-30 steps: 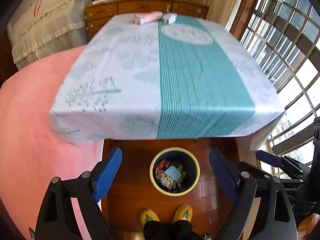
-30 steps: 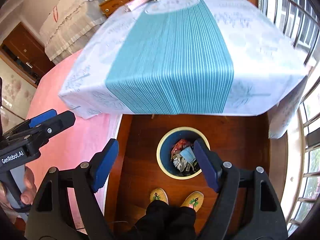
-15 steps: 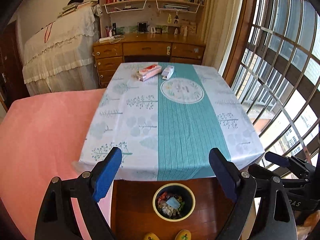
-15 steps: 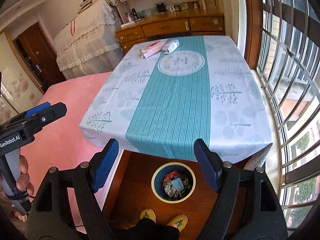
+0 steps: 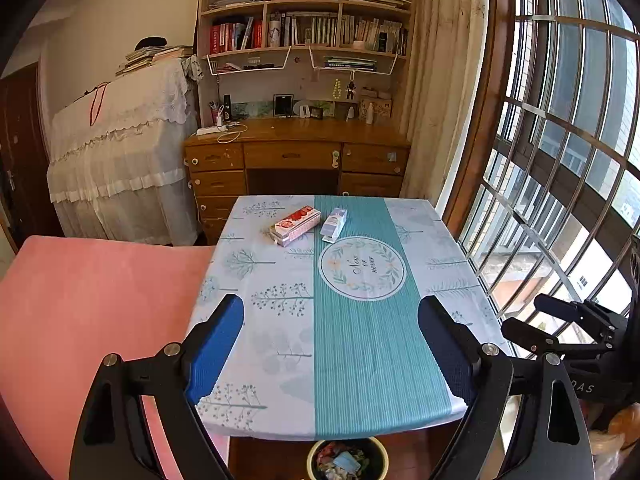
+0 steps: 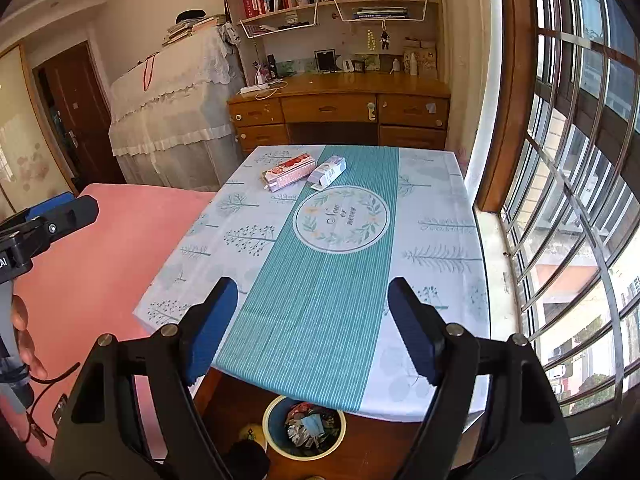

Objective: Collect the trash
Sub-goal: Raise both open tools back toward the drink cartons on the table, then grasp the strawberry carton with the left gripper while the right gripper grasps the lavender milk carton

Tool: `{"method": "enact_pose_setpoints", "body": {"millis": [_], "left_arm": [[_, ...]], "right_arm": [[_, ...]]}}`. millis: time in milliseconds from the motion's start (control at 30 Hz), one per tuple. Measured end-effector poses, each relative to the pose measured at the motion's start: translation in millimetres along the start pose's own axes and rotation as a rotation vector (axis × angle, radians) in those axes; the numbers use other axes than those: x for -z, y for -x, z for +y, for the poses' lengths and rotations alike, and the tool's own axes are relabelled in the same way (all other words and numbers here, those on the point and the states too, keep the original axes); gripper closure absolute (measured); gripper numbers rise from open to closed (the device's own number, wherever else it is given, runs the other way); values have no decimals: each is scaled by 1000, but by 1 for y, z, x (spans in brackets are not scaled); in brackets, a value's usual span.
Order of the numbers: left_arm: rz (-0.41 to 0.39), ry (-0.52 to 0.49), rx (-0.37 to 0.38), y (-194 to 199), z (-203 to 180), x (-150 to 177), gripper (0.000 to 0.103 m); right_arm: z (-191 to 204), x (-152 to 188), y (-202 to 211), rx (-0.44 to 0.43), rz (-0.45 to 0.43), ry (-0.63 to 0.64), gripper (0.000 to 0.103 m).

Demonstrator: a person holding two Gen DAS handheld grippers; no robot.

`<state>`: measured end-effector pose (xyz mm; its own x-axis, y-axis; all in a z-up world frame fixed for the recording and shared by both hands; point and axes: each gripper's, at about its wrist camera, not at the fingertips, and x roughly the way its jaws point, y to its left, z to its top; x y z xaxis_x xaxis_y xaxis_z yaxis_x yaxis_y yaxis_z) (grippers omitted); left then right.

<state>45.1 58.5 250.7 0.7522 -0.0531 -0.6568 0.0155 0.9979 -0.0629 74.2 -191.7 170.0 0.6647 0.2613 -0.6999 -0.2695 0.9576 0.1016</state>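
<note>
Closest to you, both your grippers are spread wide with nothing between the pads. Your left gripper [image 5: 332,350] hangs over the near end of the table, blue pad on one side and a darker one on the other. Your right gripper [image 6: 312,326] is in the same pose, jaws apart and holding nothing, over the near edge of the teal stripe. In the left wrist view you can spot the right gripper's black fingers poking in from the right side by the window, and in the right wrist view the left one sits at the far left with your hand [image 6: 24,336] wrapped round its handle.

Right below, on the wooden floor just under the near table edge, is the trash bin [image 6: 303,428], yellow rim, dark blue inside, already holding crumpled wrappers and bits of paper. In the left view the bin [image 5: 347,460] only peeks in at the bottom.

Then the table itself, covered with a tablecloth [image 5: 280,264] printed with trees and a teal stripe down the middle with a round wreath emblem. A pink bed [image 5: 88,300] sits against its left side.

At the far end of the table are the two things left: a red and pink box [image 5: 295,220] lying flat on the white part, and just beside it a small pale carton [image 5: 333,220] lying on the teal stripe. They're near each other, can't tell if they touch.

Behind that there's a wooden desk [image 6: 340,104] with drawers and bookshelves [image 5: 308,28] above.
</note>
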Motion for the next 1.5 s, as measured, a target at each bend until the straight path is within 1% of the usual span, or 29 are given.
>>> {"method": "enact_pose_setpoints", "body": {"millis": [133, 267, 400, 500, 633, 733, 800, 900, 967, 1067, 1167, 1233, 1333, 1400, 1433, 1500], "left_arm": [[9, -27, 5, -32, 10, -38, 13], [21, -71, 18, -83, 25, -79, 13], [35, -150, 44, -143, 37, -122, 13], [68, -200, 68, -201, 49, -156, 13], [135, -246, 95, -292, 69, -199, 13], [182, -259, 87, -362, 87, -217, 13], [231, -257, 95, -413, 101, -225, 13], [298, -255, 91, -480, 118, -226, 13], [341, -249, 100, -518, 127, -218, 13], [427, -247, 133, -576, 137, -207, 14], [499, -261, 166, -619, 138, -190, 14], [536, -269, 183, -642, 137, -180, 14], [570, -277, 198, -666, 134, -165, 15], [584, -278, 201, -669, 127, -148, 17], [594, -277, 206, -673, 127, -143, 19], [615, -268, 211, -683, 128, -137, 29]], "right_arm": [[-5, -39, -32, 24, -1, 8, 28], [-8, -80, -71, 46, -10, -7, 28], [-10, -126, -122, 77, -9, -33, 28], [-17, -162, -173, 81, 14, -88, 28], [-31, -208, -263, 93, 73, -170, 28], [-41, -230, -328, 109, 107, -237, 28], [-47, -236, -370, 112, 139, -283, 29], [-51, -244, -434, 109, 192, -337, 31], [-51, -243, -470, 116, 224, -350, 32], [-50, -239, -514, 123, 263, -375, 34], [-49, -229, -548, 124, 294, -403, 34], [-46, -222, -567, 127, 317, -416, 35], [-41, -214, -595, 131, 349, -426, 36], [-38, -210, -611, 135, 367, -424, 37], [-36, -208, -618, 143, 378, -420, 37], [-34, -204, -630, 151, 394, -421, 39]]}}
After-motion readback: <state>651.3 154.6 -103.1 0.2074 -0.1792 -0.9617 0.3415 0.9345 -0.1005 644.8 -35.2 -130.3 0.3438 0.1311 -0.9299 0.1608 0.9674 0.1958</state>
